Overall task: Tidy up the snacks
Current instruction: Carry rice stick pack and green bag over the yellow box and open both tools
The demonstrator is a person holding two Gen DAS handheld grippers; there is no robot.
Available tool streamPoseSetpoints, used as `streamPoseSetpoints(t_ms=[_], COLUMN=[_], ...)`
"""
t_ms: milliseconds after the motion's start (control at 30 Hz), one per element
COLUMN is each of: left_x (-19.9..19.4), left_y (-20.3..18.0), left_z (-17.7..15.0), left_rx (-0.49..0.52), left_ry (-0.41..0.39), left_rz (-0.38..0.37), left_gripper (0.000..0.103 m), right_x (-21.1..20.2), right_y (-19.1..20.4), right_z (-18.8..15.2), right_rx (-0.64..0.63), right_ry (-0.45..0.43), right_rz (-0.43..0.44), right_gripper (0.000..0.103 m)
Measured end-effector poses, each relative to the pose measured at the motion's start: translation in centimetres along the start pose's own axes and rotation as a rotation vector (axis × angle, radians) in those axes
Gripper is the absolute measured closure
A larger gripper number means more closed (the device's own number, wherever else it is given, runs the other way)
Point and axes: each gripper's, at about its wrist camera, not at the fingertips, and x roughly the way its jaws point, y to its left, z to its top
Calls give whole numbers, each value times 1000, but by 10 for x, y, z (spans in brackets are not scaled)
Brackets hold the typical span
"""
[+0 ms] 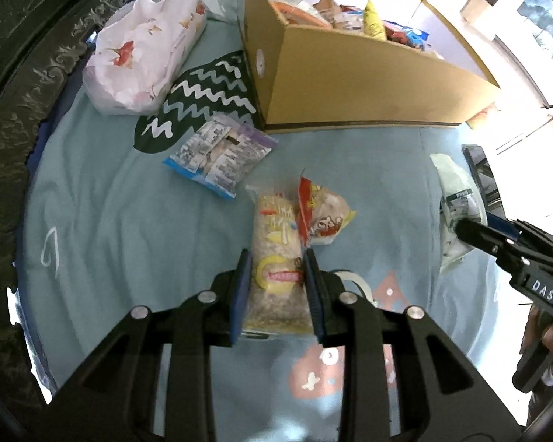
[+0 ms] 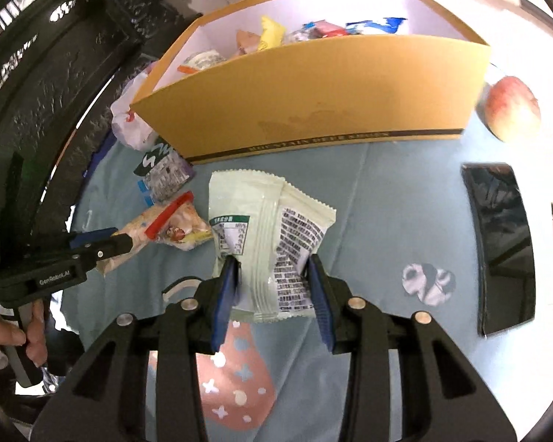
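Observation:
My left gripper [image 1: 275, 256] is shut on a clear grain snack packet [image 1: 276, 258] with yellow and red print, over the light blue cloth. A smaller red and yellow snack bag [image 1: 322, 215] lies against it. My right gripper [image 2: 272, 263] is shut on a pale green snack packet [image 2: 265, 235], which also shows in the left wrist view [image 1: 455, 206]. A blue and purple packet [image 1: 221, 151] lies on the cloth. The cardboard box [image 2: 313, 107] behind holds several snacks.
A white floral plastic bag [image 1: 143, 48] lies left of the box. An apple [image 2: 512, 107] sits right of the box. A black phone-like slab [image 2: 501, 243] lies at the right. A dark carved headboard [image 1: 25, 92] borders the left side.

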Motion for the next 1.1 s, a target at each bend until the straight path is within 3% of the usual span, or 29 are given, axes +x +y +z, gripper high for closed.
streamPoseSetpoints(t_ms=[100,167,400,533,667,700,767,867,933,1000,1100], left_x=[-8,-15,19,38,53,59,74,74,74,71,46], left_y=[-11,-13,-18,-19,-26,-26,-23,-30,-33,-36,-44], left_z=[-6,-11,-23,-24,-13,-10,-9,-11,-12,-14,-17], left_rx=[19,30,24,9,18,15,-26,13,20,9,28], left_ry=[-15,-22,47,86,92,103,155,133,128,132,77], left_rz=[-13,-18,-10,-30,3,20,27,68,97,94,73], left_gripper=[83,83,83,82,80,72,70,69,75,76,76], right_x=[-9,-14,-11,-4,1,1,3,3,3,2,-4], right_y=[-3,-4,0,3,5,5,7,10,10,10,10], right_z=[-1,-2,-8,-13,-14,-14,-13,-11,-10,-10,-8], right_rx=[10,15,2,-6,-8,-8,-10,-17,-19,-17,-23], right_ry=[-11,-21,-1,22,35,35,37,37,38,33,19], right_rz=[2,4,8,3,-2,-1,1,7,7,9,20], right_gripper=[64,63,63,63,63,63,63,63,63,63,63])
